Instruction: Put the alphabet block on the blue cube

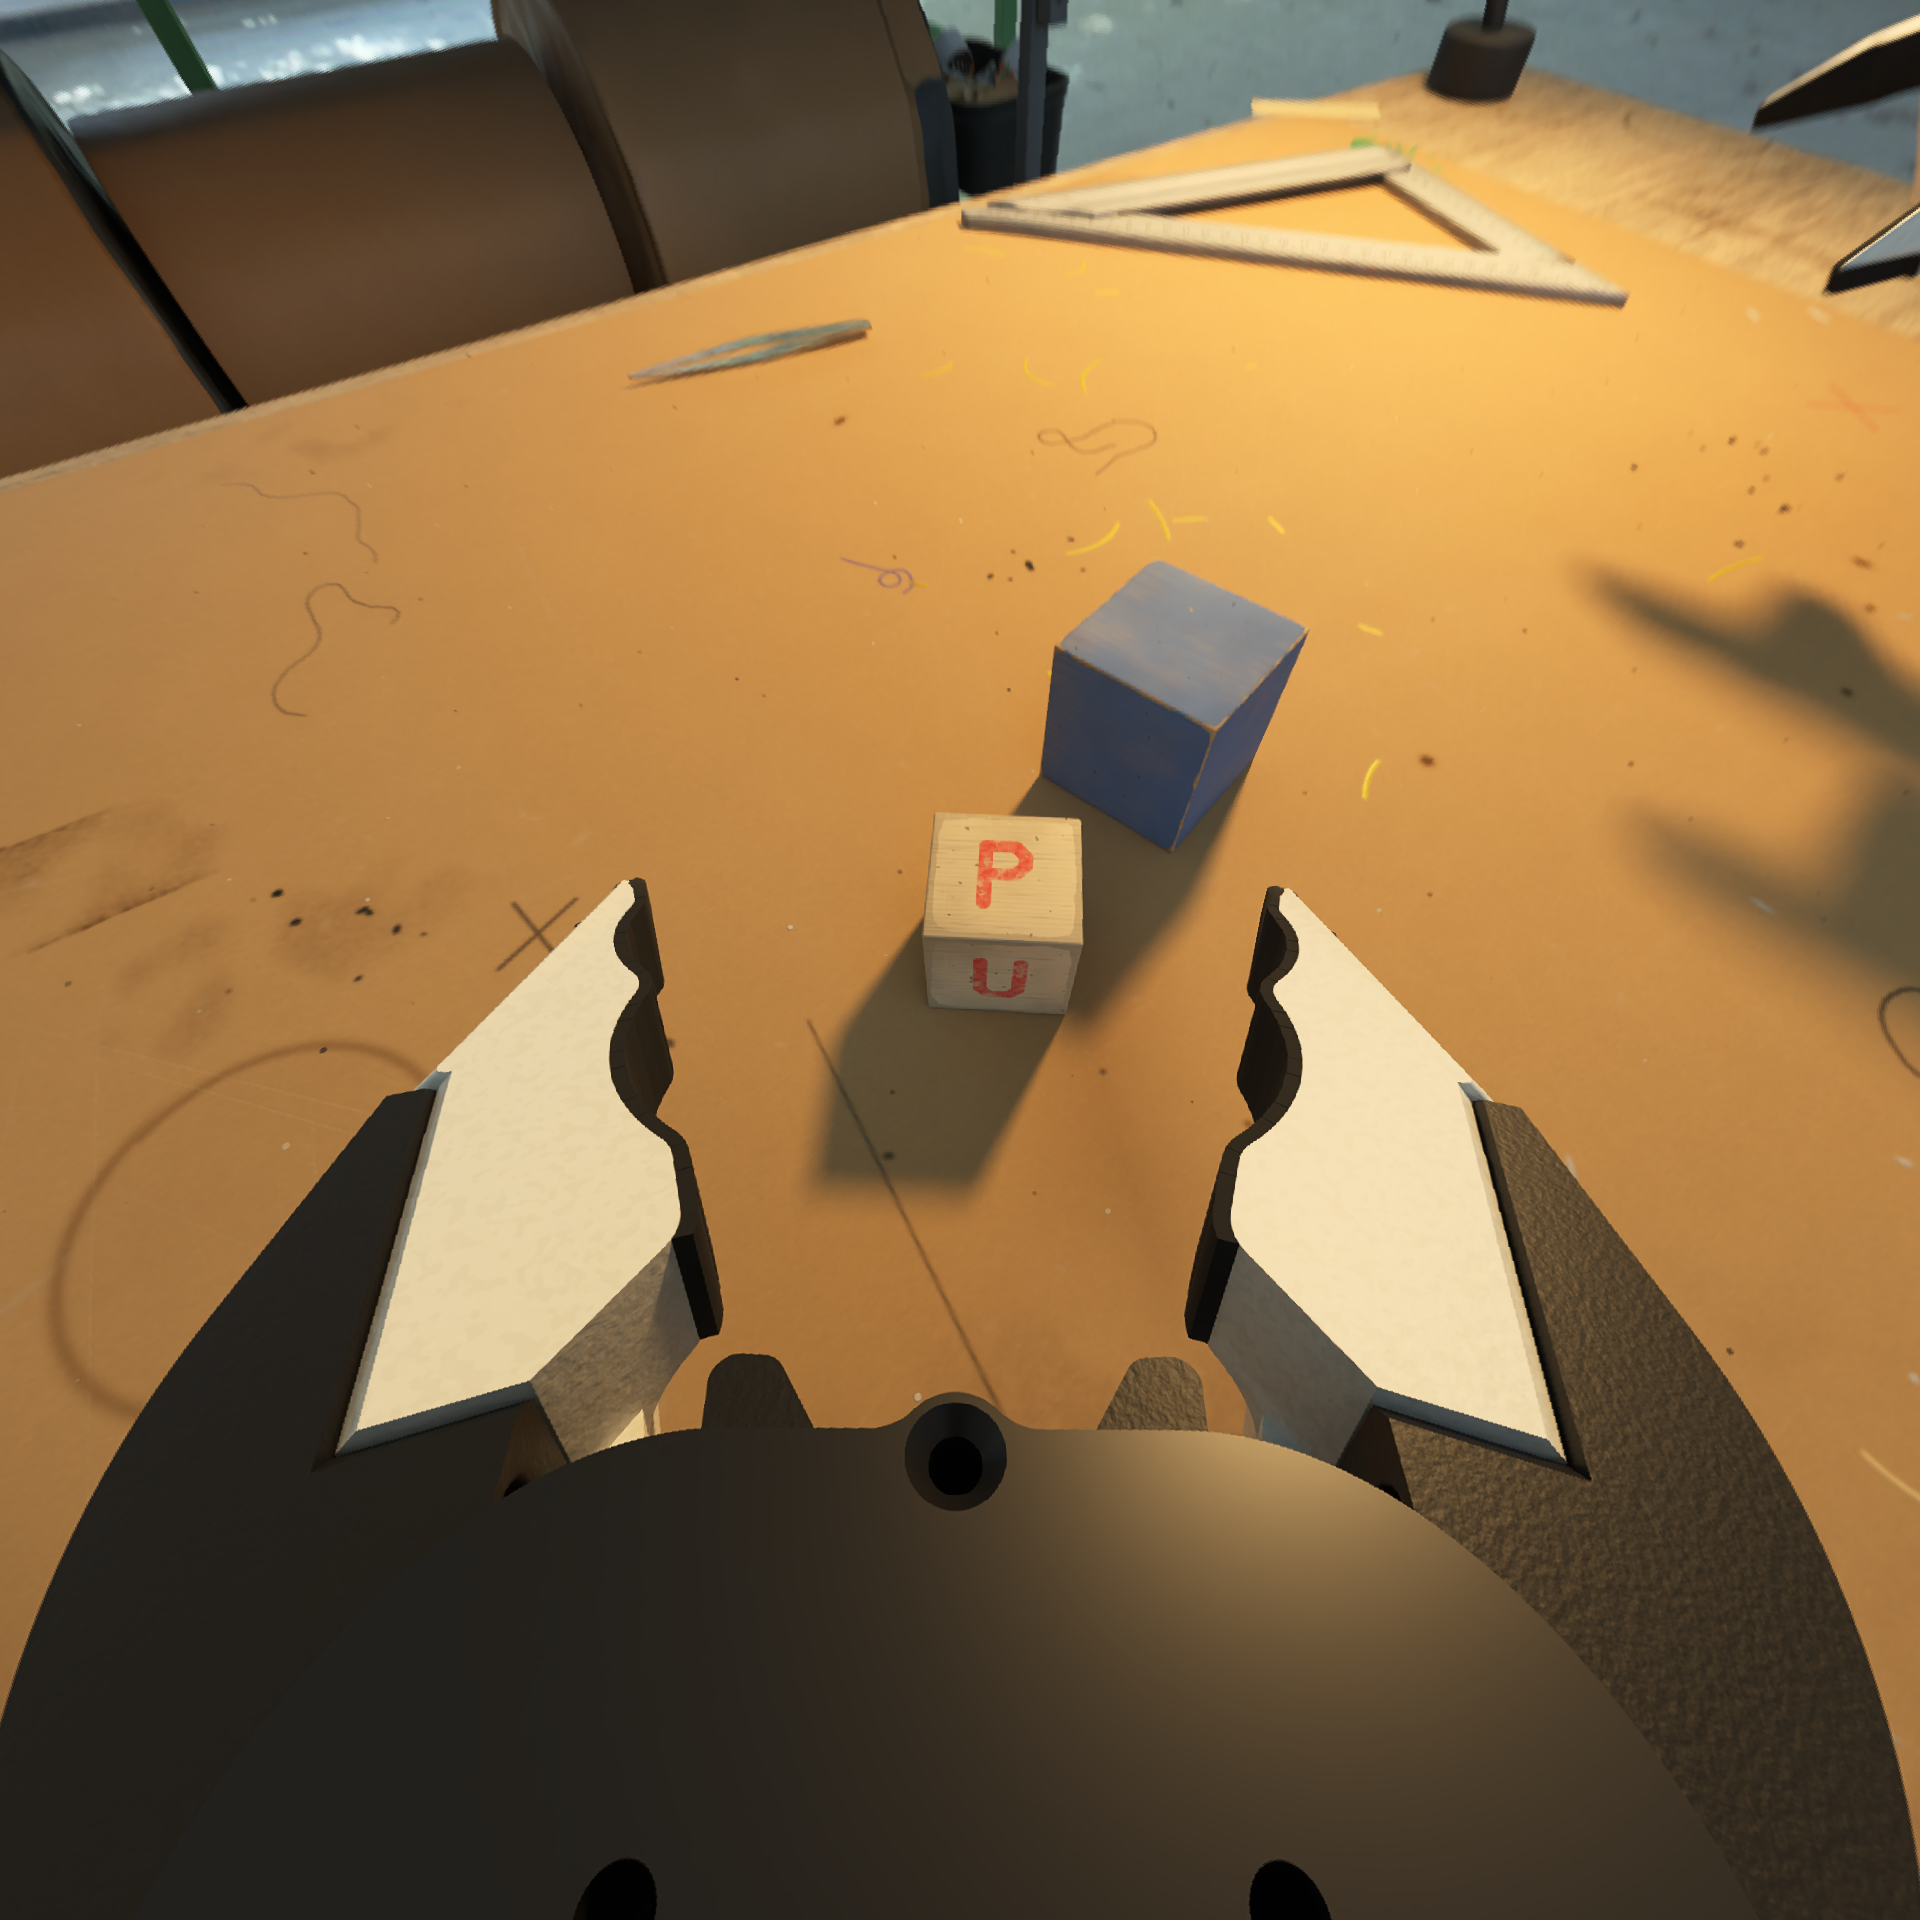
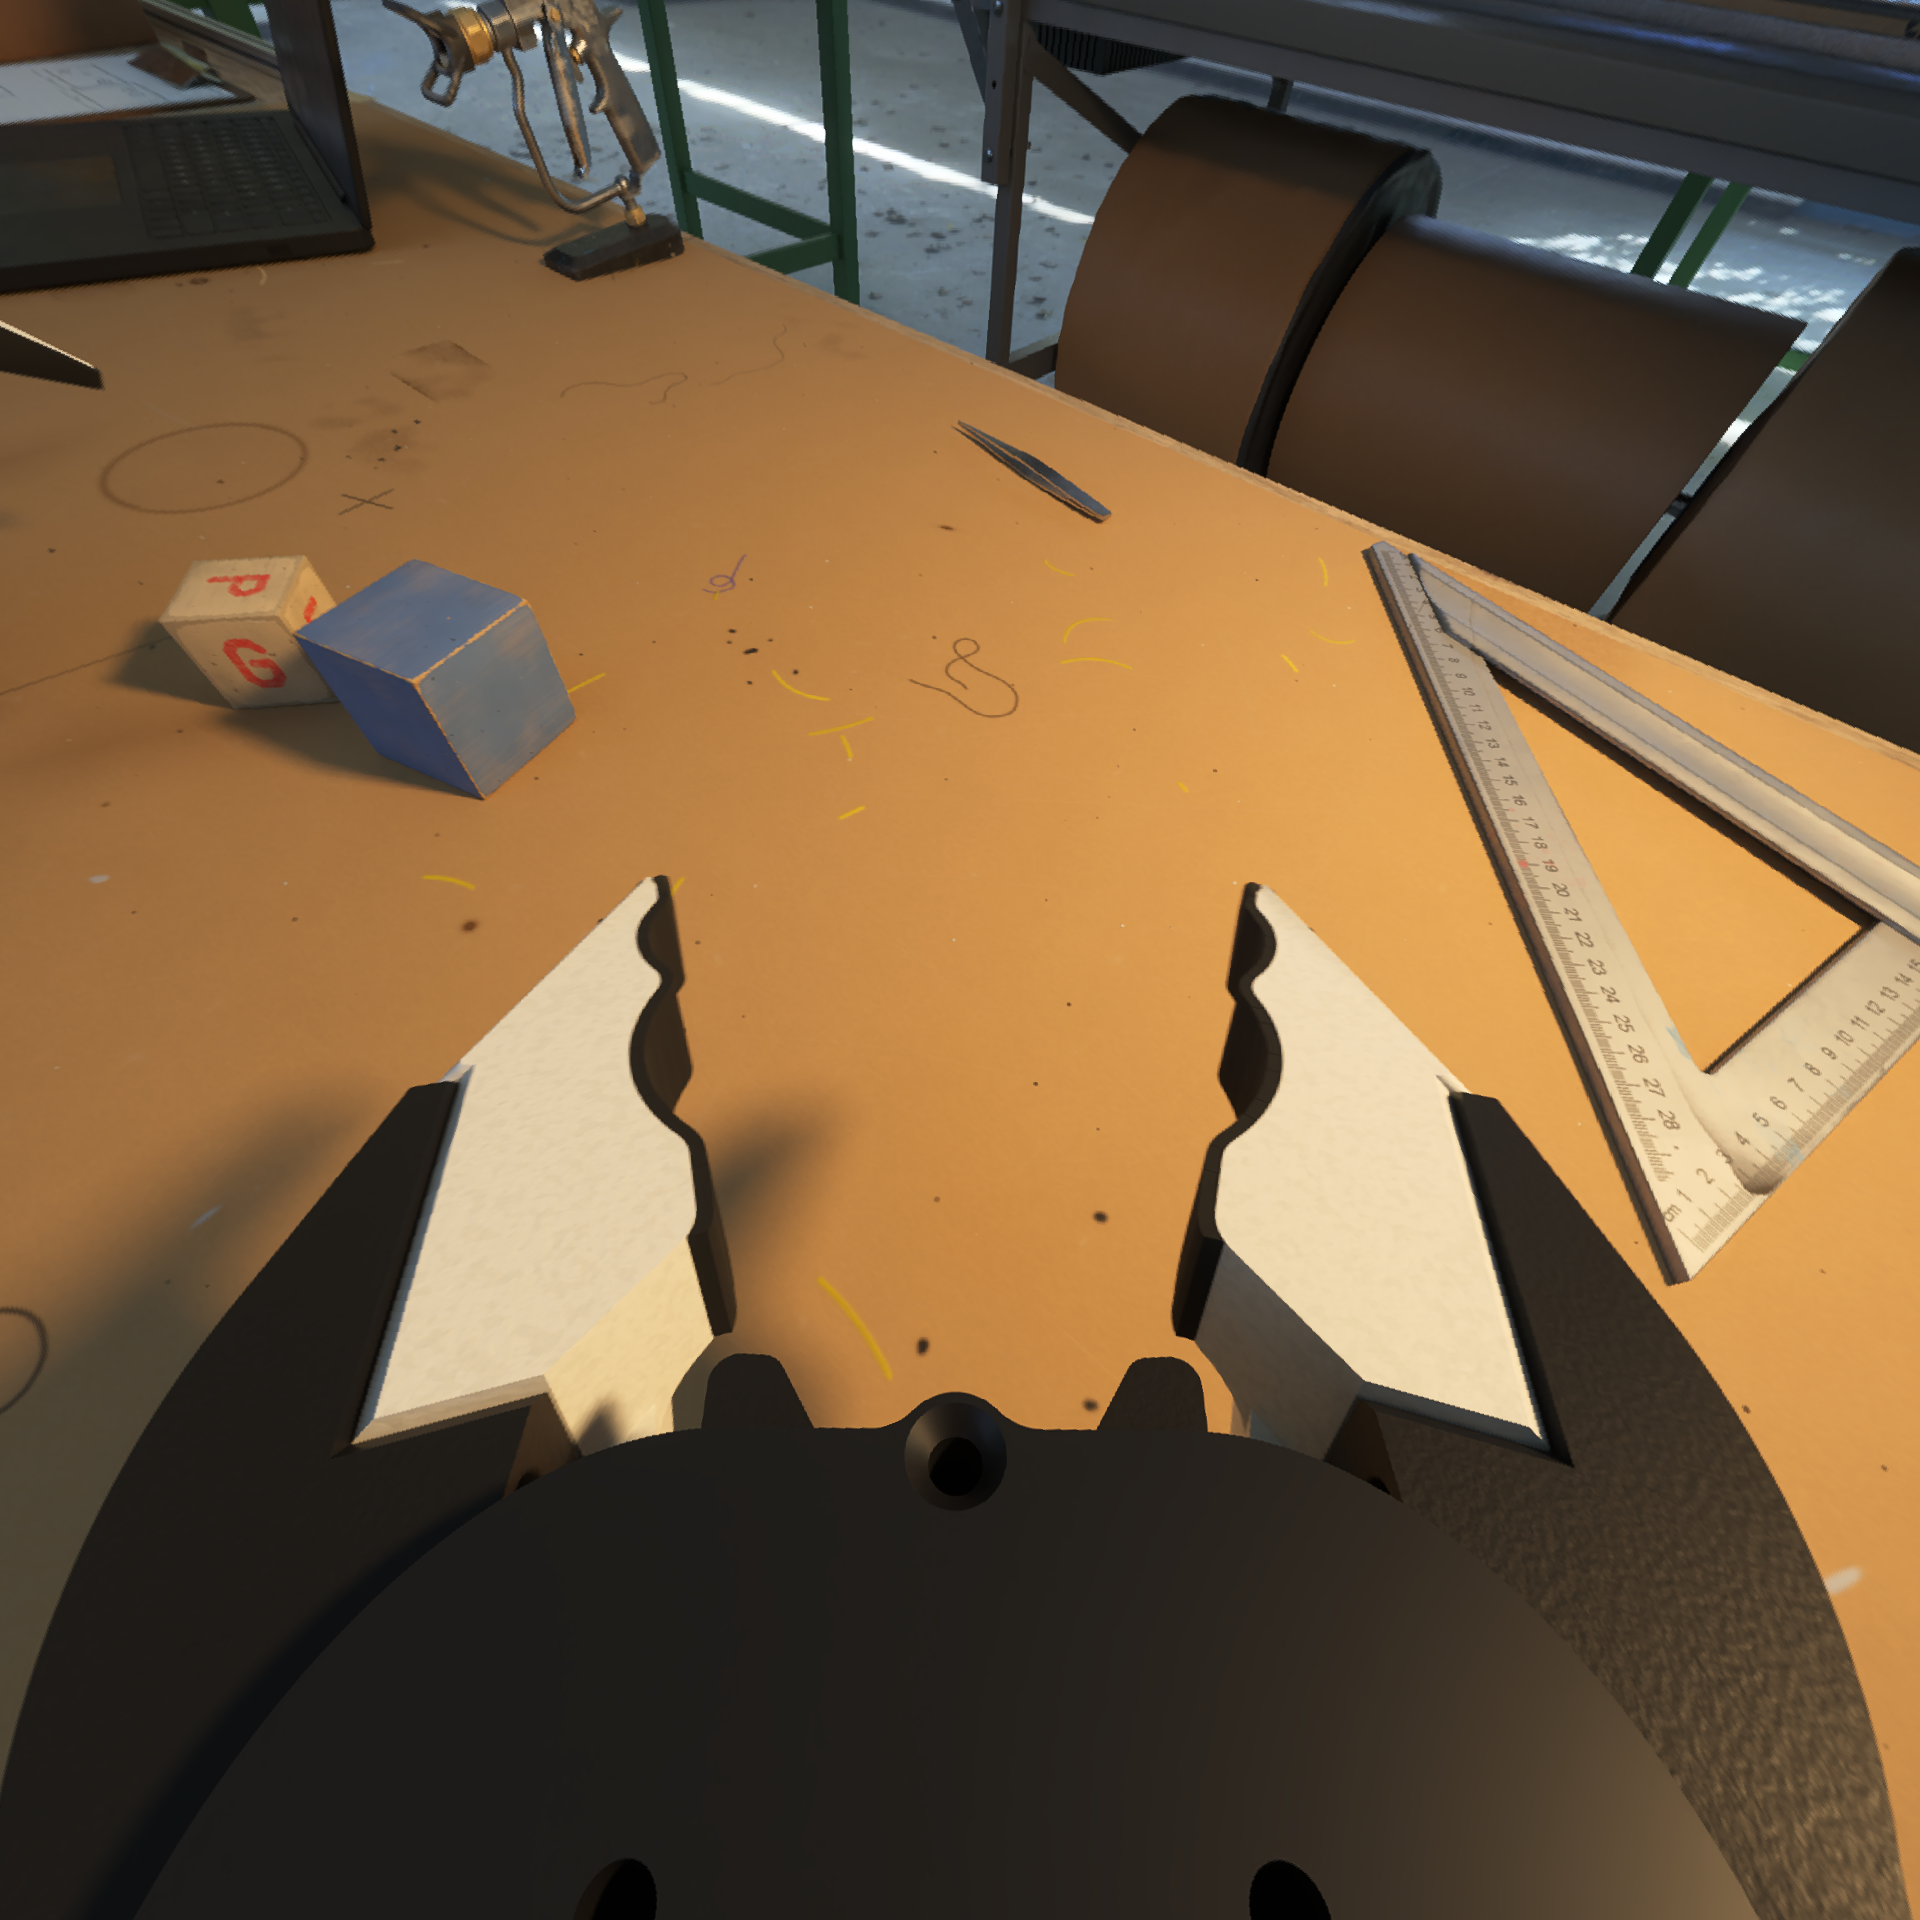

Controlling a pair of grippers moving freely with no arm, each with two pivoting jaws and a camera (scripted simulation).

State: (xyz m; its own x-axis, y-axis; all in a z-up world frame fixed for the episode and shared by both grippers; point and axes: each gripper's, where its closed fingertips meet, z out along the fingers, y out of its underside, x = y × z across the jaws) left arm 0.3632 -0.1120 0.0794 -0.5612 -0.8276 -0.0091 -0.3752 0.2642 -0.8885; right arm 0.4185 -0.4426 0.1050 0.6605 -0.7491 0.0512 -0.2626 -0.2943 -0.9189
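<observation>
Two gaping, empty grippers, left gripper (image 1: 956, 894) and right gripper (image 2: 956, 888); one alphabet block (image 1: 1003, 914), one blue cube (image 1: 1169, 701).

One alphabet block (image 1: 1003, 914), one blue cube (image 1: 1169, 701), one set square (image 2: 1621, 883), one tweezers (image 2: 1034, 473).

The alphabet block (image 1: 1003, 909), pale wood with red letters on its faces, sits flat on the tabletop (image 1: 520, 727). The blue cube (image 1: 1169, 701), larger, with worn paint, stands just beside it at one o'clock, turned corner-on.
</observation>
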